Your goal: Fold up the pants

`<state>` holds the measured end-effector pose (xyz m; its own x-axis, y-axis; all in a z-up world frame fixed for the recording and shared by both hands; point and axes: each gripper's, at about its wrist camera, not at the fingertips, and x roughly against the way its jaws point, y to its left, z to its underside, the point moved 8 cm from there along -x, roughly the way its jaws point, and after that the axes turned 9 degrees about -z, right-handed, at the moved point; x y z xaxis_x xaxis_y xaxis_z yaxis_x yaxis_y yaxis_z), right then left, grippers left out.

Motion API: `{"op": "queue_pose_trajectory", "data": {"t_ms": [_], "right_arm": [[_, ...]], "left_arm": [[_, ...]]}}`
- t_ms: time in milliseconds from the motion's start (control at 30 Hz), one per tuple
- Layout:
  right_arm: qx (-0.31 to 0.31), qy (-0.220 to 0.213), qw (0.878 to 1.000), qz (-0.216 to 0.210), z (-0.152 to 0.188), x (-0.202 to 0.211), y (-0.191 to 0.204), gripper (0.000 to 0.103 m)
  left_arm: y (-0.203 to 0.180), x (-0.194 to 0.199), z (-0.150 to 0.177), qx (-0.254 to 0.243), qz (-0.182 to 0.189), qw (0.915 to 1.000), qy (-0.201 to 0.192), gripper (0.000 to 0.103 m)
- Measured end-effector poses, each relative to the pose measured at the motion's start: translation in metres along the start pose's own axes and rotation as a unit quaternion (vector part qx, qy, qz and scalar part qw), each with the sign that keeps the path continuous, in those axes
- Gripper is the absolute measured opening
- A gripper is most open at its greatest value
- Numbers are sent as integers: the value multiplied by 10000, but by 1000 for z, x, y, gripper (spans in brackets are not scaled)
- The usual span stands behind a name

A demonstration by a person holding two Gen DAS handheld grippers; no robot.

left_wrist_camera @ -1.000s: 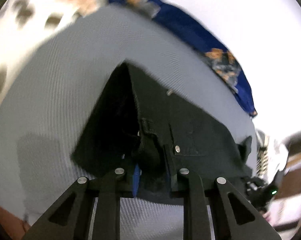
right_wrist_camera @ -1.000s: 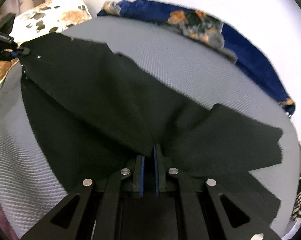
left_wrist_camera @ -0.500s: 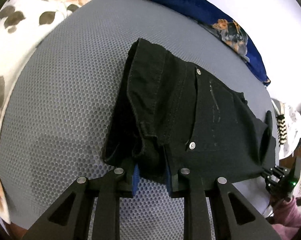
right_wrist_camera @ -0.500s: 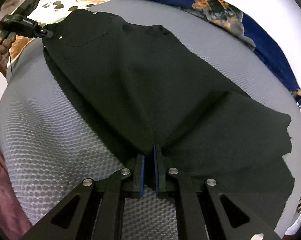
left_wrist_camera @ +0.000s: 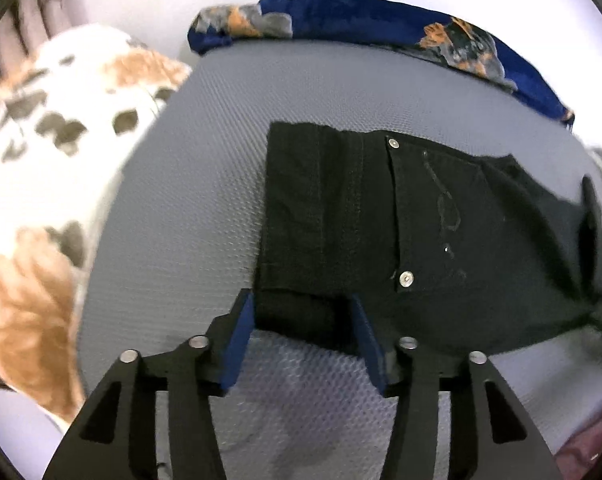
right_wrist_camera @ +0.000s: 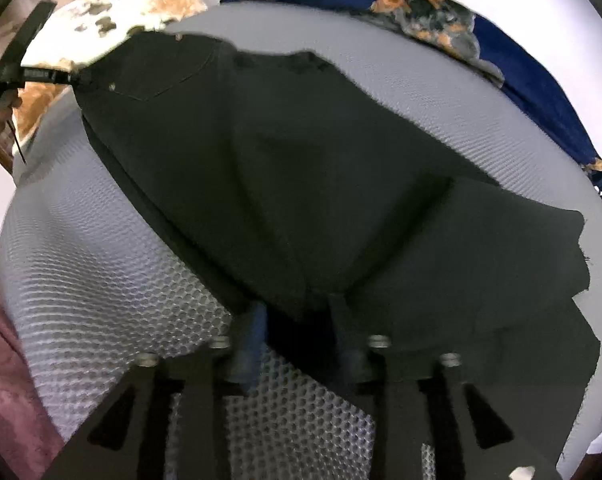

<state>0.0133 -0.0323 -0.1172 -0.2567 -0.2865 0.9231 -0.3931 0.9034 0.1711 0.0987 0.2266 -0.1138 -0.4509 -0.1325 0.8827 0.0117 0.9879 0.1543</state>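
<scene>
Both grippers, left and right, gape with jaws straddling the pants; retreating carelessly could snag the fold.

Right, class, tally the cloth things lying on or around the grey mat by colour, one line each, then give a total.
Black: 1, the pants
Blue with orange flowers: 1, the cloth at the far edge
White with brown and grey flowers: 1, the pillow
Dark pink: 1, the fabric at the near edge
Total: 4
</scene>
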Motion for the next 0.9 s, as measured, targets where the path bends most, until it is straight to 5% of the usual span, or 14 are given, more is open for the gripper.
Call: {"op": "queue_pose_trajectory", "data": {"t_ms": [67,233,400,667,833,900], "right_arm": [[-75,-155,9999,4,-1,12,-4,50],[-778,-524,9955,-165,3,47,-35,50],[-2000,-751,9766,-226,13,63,-92,50],[-4078,-819,8912,-1810,39,42,-125,52],[-4302,-632,8750,-2130,42,18,-108,51],[-4350,-621,8703,-2225,40,11,-105,42]], "left_arm": [[4,10,0,-107,-418,9989,-165,54],[-21,48,-11,-645,-733,9896,-1055,54],[-110,79,-5,-1686,215,9725,-1595,54],[-257,85,24,-2865,1778,9305,-1430,54],[-313,86,34,-3243,2216,9098,-1341,54],[-329,85,39,-3343,2247,9056,-1328,54]]}}
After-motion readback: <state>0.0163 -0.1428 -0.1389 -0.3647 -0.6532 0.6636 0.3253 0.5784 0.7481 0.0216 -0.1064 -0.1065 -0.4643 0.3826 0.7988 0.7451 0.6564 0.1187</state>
